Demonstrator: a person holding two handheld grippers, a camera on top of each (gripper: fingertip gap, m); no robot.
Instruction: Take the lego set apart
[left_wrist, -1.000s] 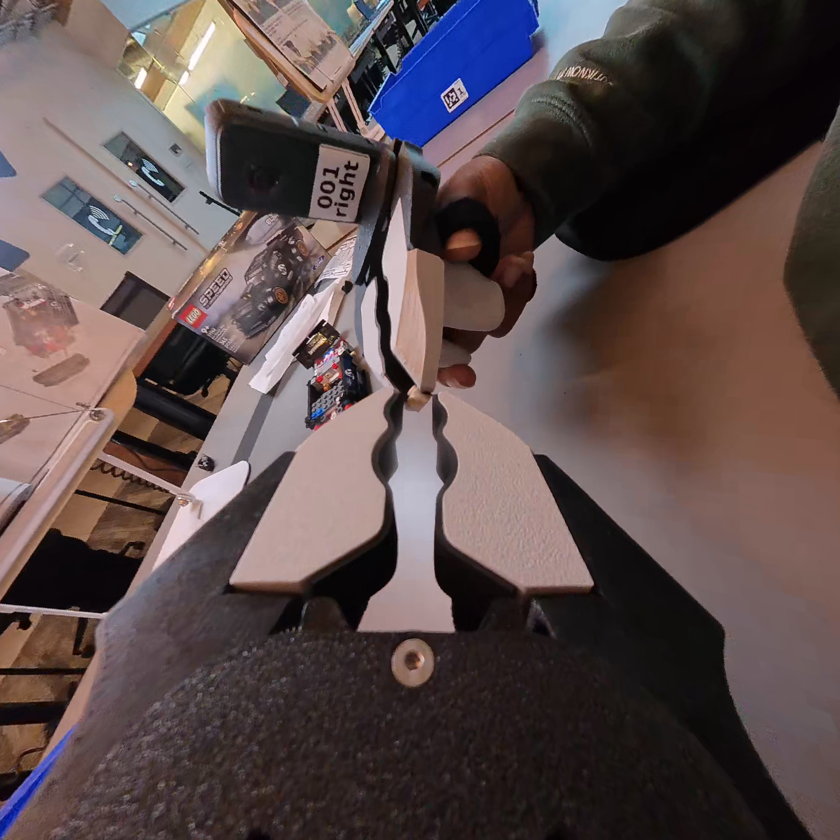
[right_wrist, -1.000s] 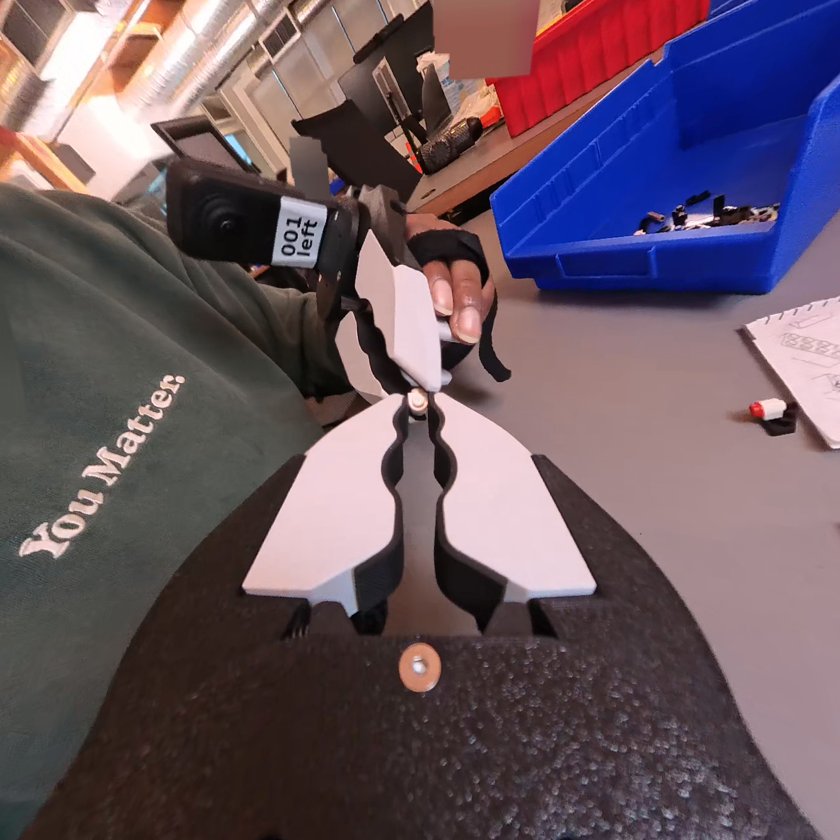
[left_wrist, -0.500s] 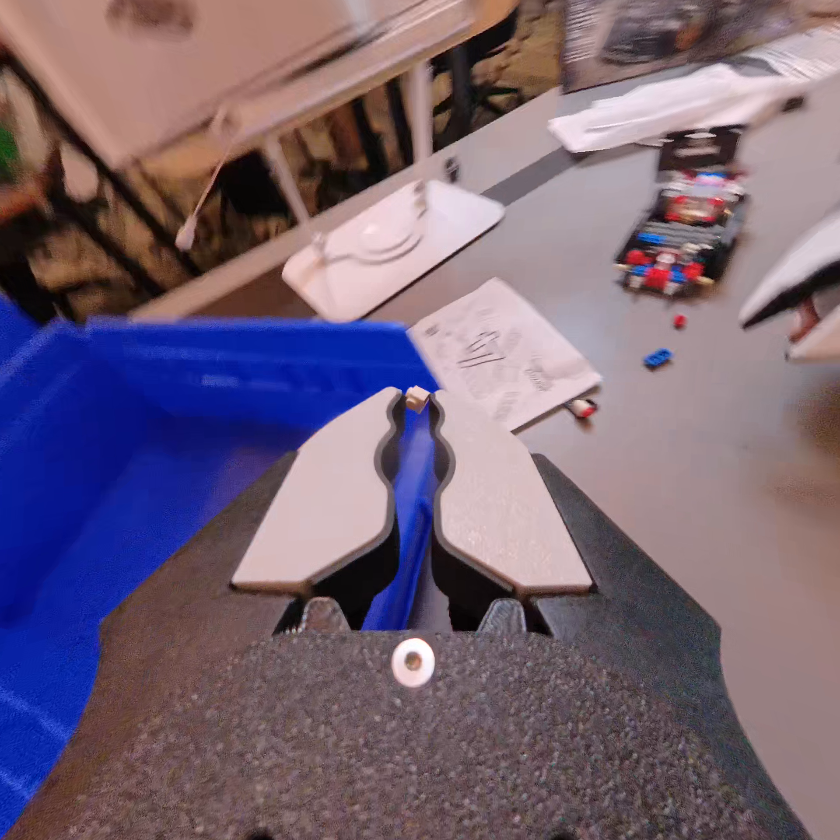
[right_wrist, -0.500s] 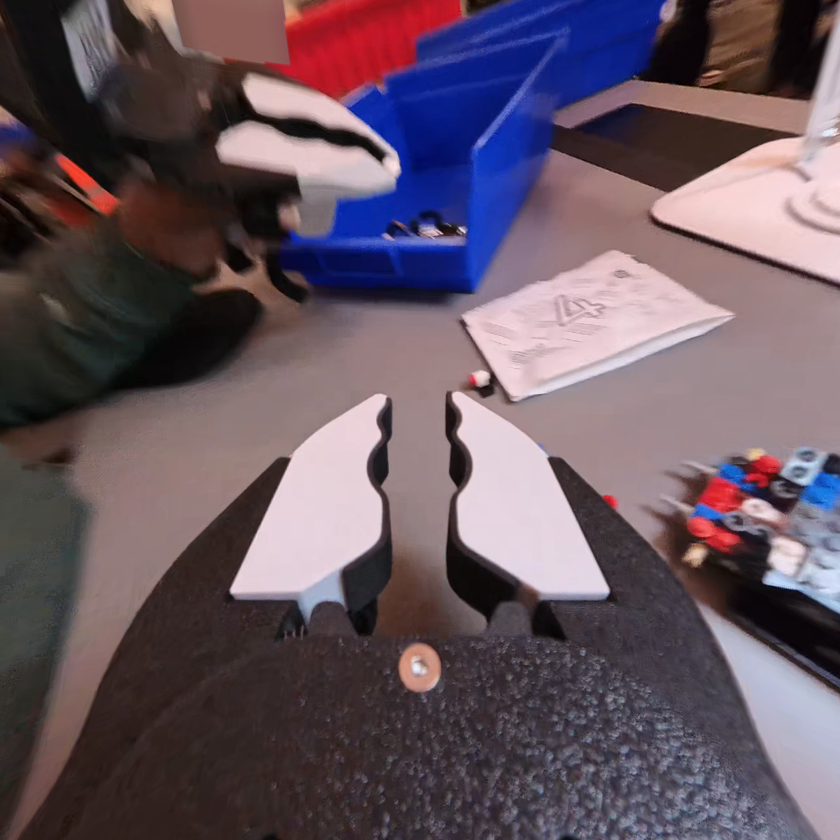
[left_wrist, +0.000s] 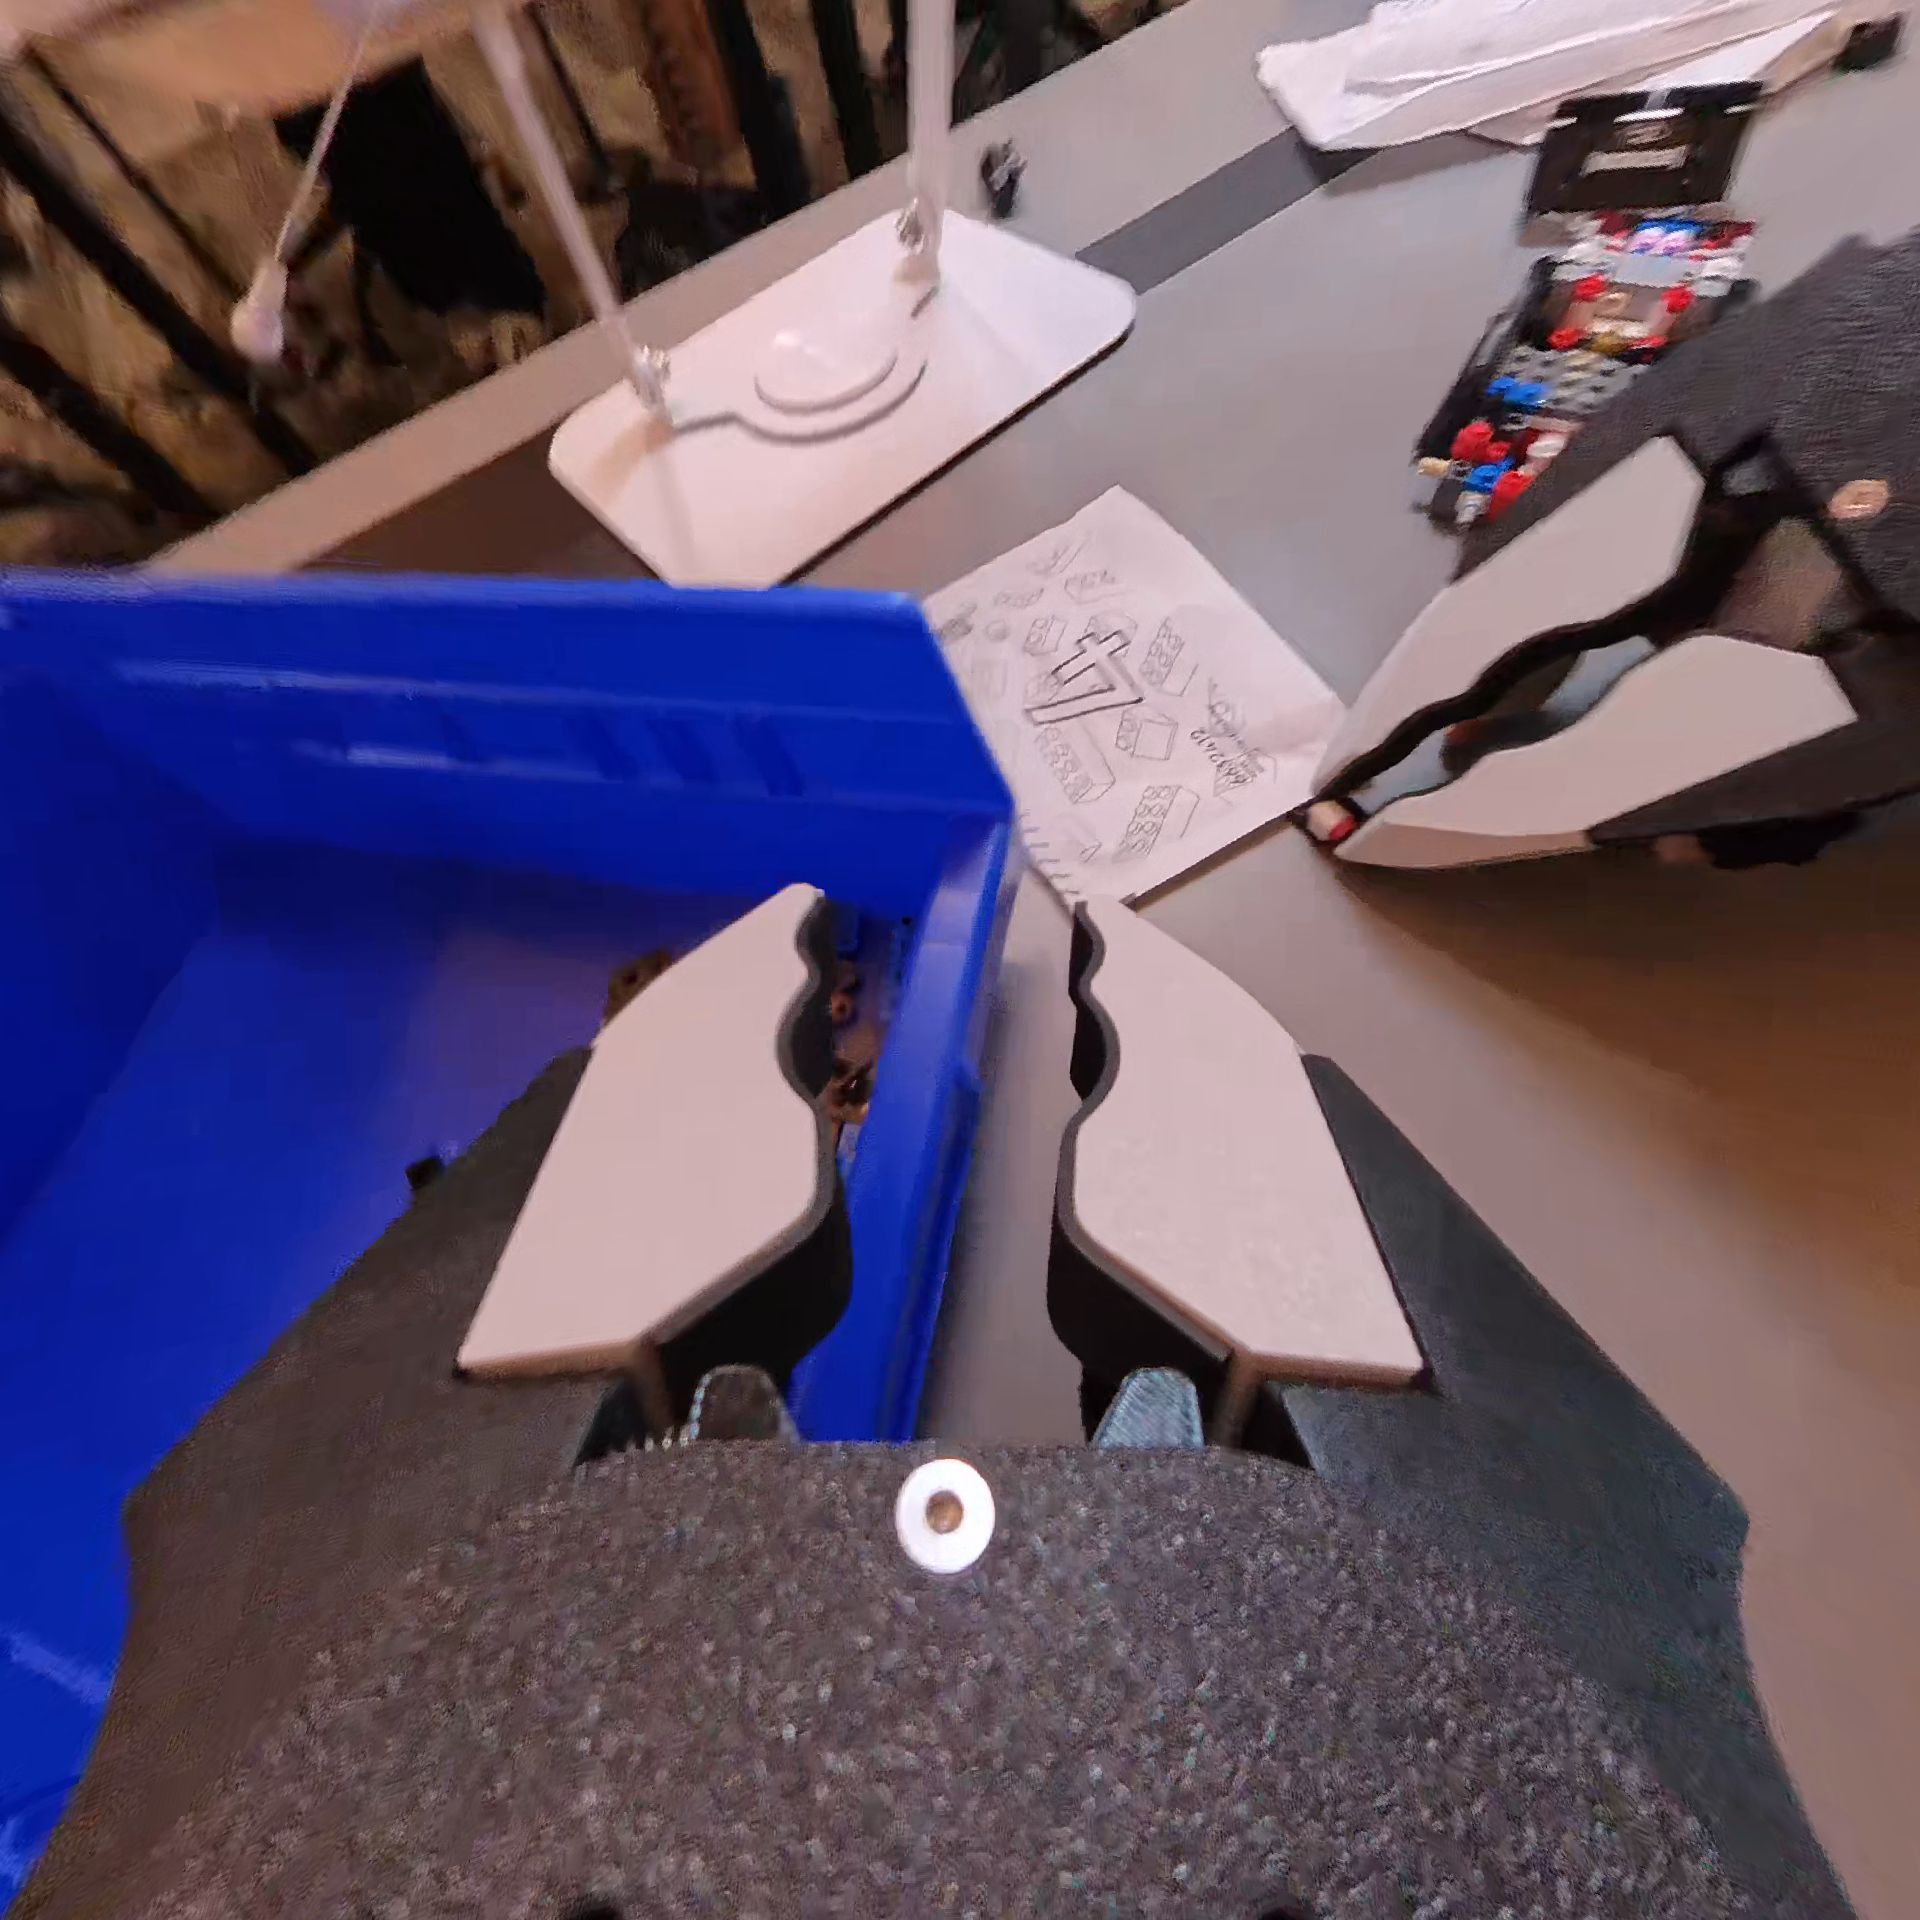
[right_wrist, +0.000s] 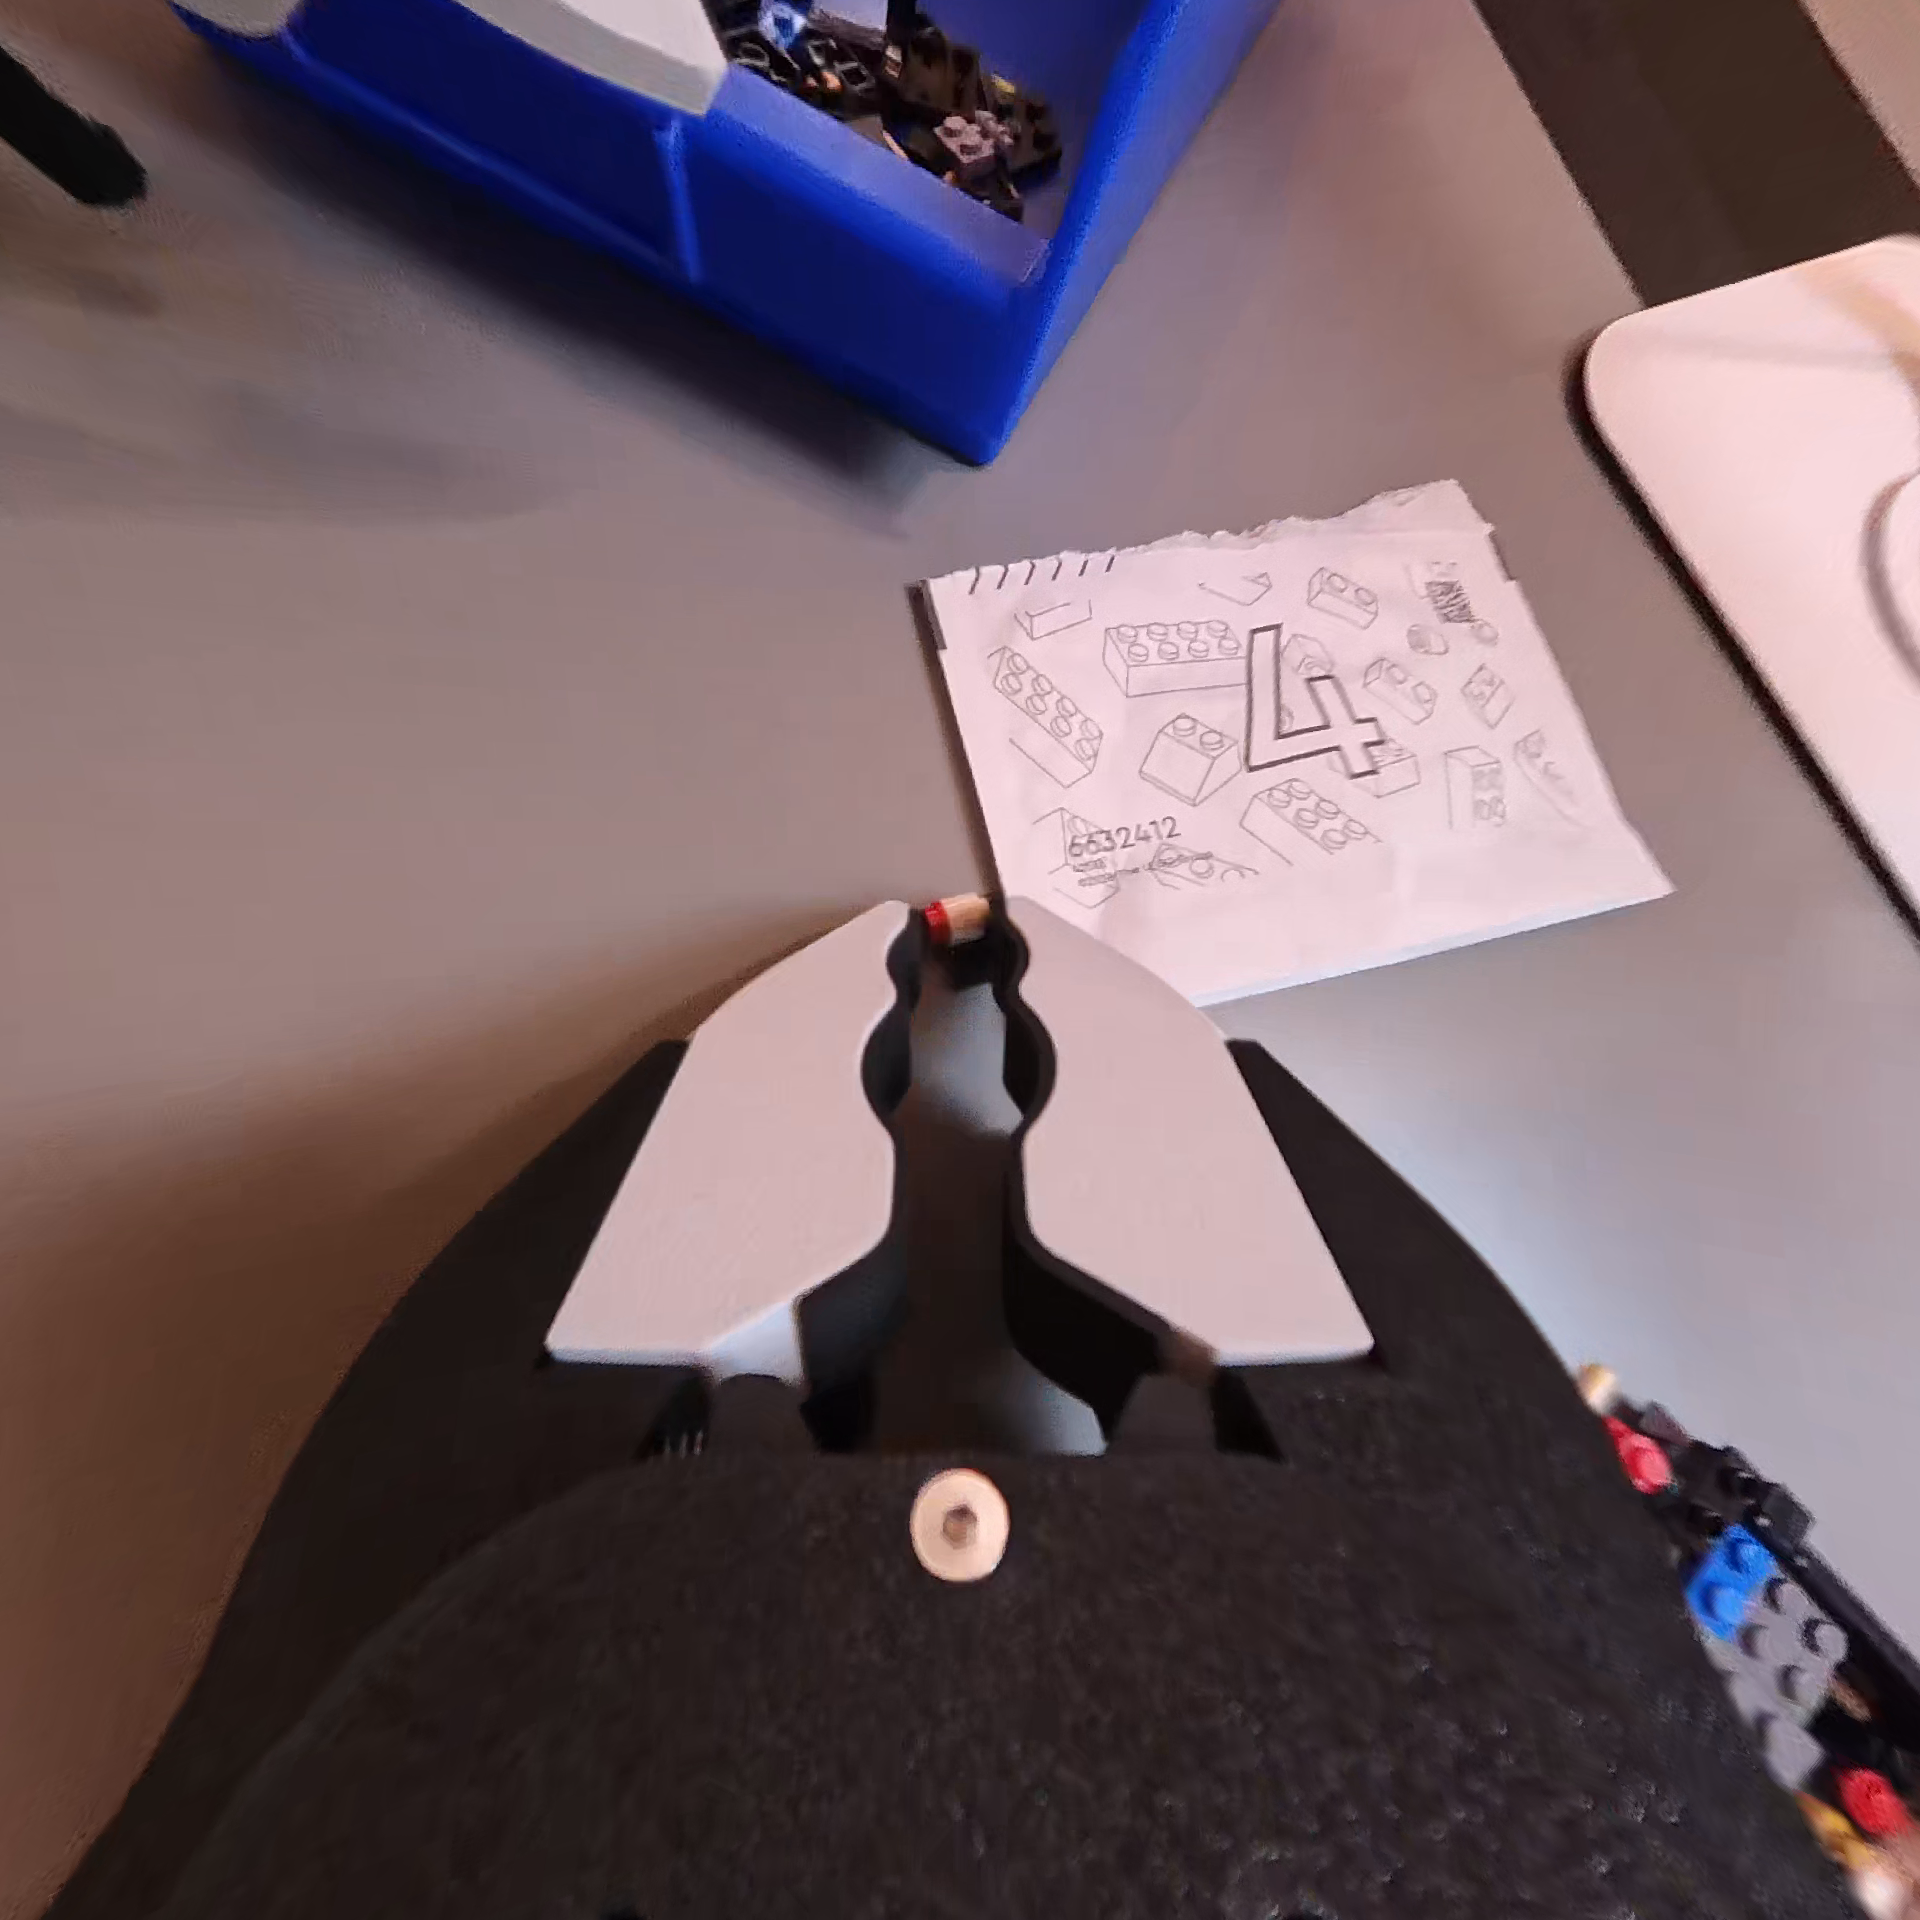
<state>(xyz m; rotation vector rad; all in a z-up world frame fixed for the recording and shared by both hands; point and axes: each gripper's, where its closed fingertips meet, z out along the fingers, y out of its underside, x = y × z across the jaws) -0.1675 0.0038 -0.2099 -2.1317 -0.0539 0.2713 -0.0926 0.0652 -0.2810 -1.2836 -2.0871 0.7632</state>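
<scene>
Right gripper (right_wrist: 951, 914): my fingers are drawn in around a small loose piece (right_wrist: 956, 928), red at one end, pale in the middle, on a black base. The tips sit at either side of it; I judge them pinching, low against the worktop (right_wrist: 468, 727), so the piece can be lifted clear.

Left gripper (left_wrist: 945, 914): fingers well apart, nothing between them. They straddle the near-right wall of the blue bin (left_wrist: 520, 748), one tip over its inside, one outside. I read this as a release posture over the collecting bin.

Blue bin, contents: dark loose pieces (right_wrist: 935, 94) heaped in one corner, where removed parts go.

Printed paper sheet (right_wrist: 1278, 769): flat on the worktop, its near corner just beside the small piece, between bin and lamp-like white base (left_wrist: 852, 384) at the worktop's far edge.

Lego set (left_wrist: 1558, 353): a partly stripped black build with red and blue parts, lying beyond my right gripper toward the worktop's far right; also at the right-wrist view's lower right edge. Much remains attached.
</scene>
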